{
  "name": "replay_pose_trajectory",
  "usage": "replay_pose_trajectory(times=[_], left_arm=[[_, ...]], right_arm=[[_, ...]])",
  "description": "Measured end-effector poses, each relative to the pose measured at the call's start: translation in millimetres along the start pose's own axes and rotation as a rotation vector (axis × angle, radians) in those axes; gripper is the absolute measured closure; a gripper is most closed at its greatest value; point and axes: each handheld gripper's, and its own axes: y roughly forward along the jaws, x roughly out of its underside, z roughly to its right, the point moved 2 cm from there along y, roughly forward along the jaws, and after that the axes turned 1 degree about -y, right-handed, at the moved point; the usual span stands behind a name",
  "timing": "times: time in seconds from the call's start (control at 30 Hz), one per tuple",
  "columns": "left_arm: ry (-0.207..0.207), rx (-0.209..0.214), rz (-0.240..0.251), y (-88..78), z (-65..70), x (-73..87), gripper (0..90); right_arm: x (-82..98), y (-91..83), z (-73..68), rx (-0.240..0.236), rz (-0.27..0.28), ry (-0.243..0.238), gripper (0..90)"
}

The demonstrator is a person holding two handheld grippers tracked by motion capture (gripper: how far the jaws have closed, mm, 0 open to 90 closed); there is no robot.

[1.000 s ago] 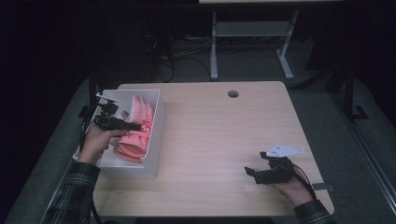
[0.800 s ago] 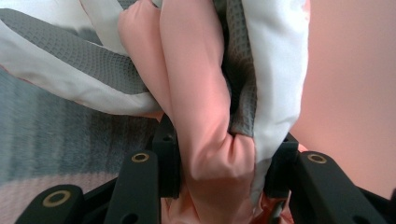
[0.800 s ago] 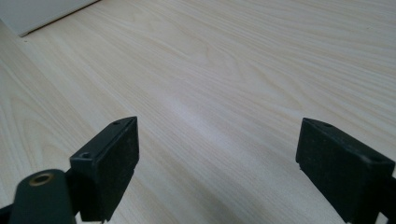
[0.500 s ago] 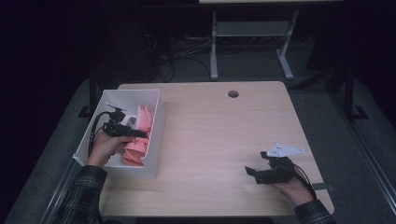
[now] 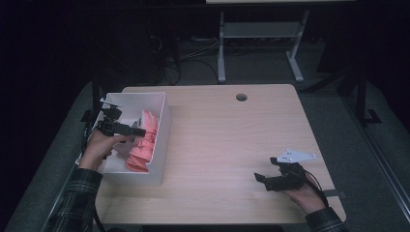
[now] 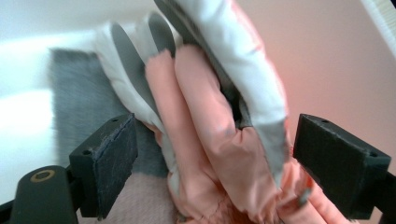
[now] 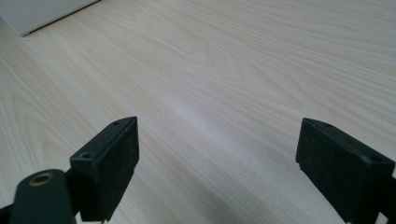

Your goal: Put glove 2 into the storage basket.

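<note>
Several pink gloves (image 5: pixel 143 140) (some grey-white) in white bin (image 5: pixel 162 126).

Left gripper (image 5: pixel 138 131) jaws have just been opening over the white bin (image 5: pixel 159 145); the pink gloves (image 6: pixel 219 154) lie loose between them, unpinched. The gloves, formerly spread across the bin, now sit bunched against its right wall.

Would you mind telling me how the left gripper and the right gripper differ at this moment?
The left gripper hangs over the white bin, its just-opened jaws either side of a pink and grey glove; the right gripper sits low over bare table, nothing between its jaws. The left points toward the table's middle from the bin, the right from the opposite side. Both are open.
</note>
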Motion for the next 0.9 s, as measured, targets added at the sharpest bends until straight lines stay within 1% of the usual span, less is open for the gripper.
replay_pose_trajectory(times=[0.07,0.13,0.23,0.3,0.37,0.4,0.47,0.53,0.67,0.73,0.77,0.8,0.83,0.9], left_arm=[[0.009,-0.014,0.02,-9.0,3.4,-1.9,13.4],[0.034,-0.024,0.04,-20.2,6.9,-4.2,13.4],[0.047,-0.023,0.058,-27.9,11.4,-6.8,13.4],[0.073,-0.021,0.065,-34.0,15.1,-9.4,13.4],[0.098,-0.017,0.085,-40.7,21.5,-12.6,13.4],[0.102,-0.014,0.094,-42.6,24.2,-13.7,13.4],[0.13,-0.015,0.108,-48.7,31.8,-17.0,13.4],[0.148,-0.012,0.125,-52.0,38.6,-19.4,13.5],[0.191,-0.001,0.138,-55.1,54.6,-24.5,13.5],[0.219,0.009,0.147,-56.0,64.3,-27.4,13.5],[0.225,0.014,0.156,-55.8,67.8,-28.2,13.5],[0.237,0.023,0.153,-55.6,72.4,-29.1,13.5],[0.248,0.041,0.158,-54.3,78.4,-30.2,13.5],[0.267,0.05,0.161,-52.1,87.3,-31.5,13.5]], right_arm=[[-0.1,0.4,0.4,0.002,-0.001,-0.002,12.9],[0.1,0.9,0.8,0.002,-0.002,0.0,12.9],[-0.3,1.1,1.0,0.003,-0.004,0.003,12.9],[-0.5,1.4,1.0,0.004,-0.004,0.002,12.9],[0.1,1.6,1.1,0.005,-0.006,0.0,12.9],[0.3,1.6,1.2,0.004,-0.007,0.002,12.9],[0.4,1.3,1.2,0.004,-0.006,0.004,12.9],[0.5,1.4,1.2,0.003,-0.006,0.002,12.9],[0.5,1.1,1.2,0.003,-0.007,0.004,12.9],[0.5,0.9,1.3,0.004,-0.007,0.006,12.9],[0.5,0.9,1.4,0.003,-0.008,0.005,12.9],[0.5,0.9,1.4,0.004,-0.008,0.005,12.9],[0.4,0.8,1.3,0.005,-0.008,0.004,12.9],[0.3,0.8,1.2,0.004,-0.007,0.003,12.9]])
